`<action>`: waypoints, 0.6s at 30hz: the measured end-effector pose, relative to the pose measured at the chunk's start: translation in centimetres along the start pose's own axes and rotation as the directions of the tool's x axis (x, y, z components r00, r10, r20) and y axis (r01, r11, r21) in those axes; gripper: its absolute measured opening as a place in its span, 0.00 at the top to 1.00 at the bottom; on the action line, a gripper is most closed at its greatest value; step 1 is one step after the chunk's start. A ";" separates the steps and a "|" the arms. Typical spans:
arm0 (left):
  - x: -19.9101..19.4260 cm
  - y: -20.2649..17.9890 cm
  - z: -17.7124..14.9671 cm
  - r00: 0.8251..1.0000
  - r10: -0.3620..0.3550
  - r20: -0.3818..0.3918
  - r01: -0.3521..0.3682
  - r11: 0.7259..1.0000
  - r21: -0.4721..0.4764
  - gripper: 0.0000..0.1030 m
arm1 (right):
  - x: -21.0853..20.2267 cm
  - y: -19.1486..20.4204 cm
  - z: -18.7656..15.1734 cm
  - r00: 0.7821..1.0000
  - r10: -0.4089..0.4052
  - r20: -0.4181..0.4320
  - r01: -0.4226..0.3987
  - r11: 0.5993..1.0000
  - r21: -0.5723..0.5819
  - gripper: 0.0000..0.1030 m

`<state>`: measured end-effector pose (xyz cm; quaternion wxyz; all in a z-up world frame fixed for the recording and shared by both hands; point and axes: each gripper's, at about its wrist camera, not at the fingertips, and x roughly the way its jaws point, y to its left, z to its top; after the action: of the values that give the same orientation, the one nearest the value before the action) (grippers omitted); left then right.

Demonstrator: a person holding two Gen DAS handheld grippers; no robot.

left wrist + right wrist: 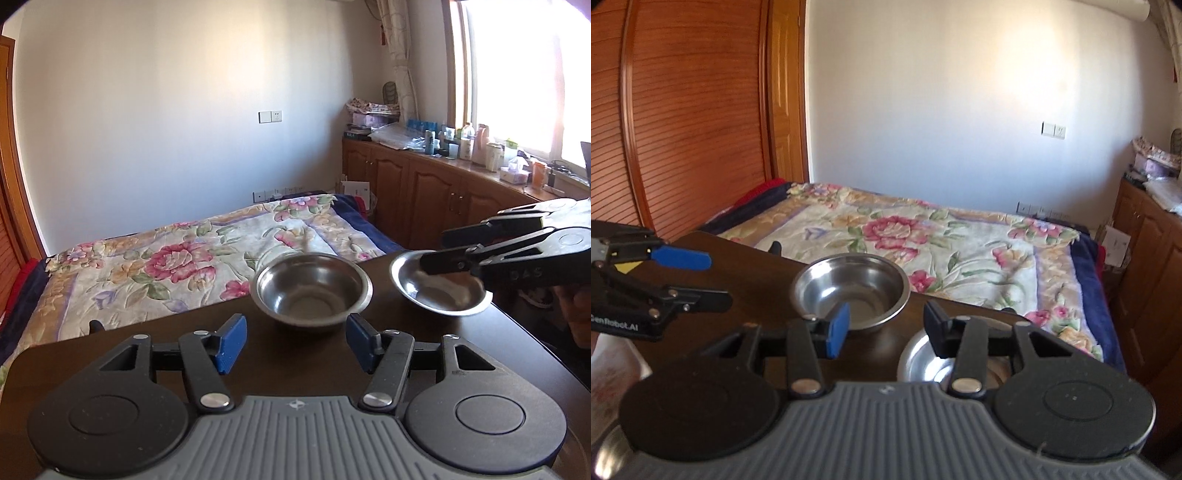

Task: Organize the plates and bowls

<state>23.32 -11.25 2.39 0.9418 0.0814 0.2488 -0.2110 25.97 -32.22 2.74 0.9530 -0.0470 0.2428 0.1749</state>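
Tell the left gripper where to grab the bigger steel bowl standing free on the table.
Grip the near rim of the bigger bowl, probably one finger inside, one outside. It stands upright, mouth up, with a thin flared lip, directly ahead of the open left gripper. The right gripper reaches over the smaller bowl alongside.

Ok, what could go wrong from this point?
The small steel bowl sits near the table's edge; a nudge from the open right gripper could push it off. Grasped by its thin rim, it may slip or tilt on the way to the larger bowl.
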 end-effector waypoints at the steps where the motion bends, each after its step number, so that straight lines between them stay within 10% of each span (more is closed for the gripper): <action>1: 0.8 0.3 0.2 1.000 0.002 -0.007 -0.002 1.000 0.000 0.39 | 1.0 -0.3 0.2 1.000 0.008 -0.013 -0.008 1.000 0.007 0.56; 18: 9.8 2.9 1.3 0.994 -0.032 -0.108 0.022 0.996 -0.091 0.49 | 8.3 -1.9 1.0 0.988 0.060 -0.144 -0.045 0.993 0.105 0.69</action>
<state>32.86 -12.44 -1.31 0.9266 0.0471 0.3100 -0.2075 33.92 -31.23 -0.40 0.9287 -0.0051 0.3222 0.1836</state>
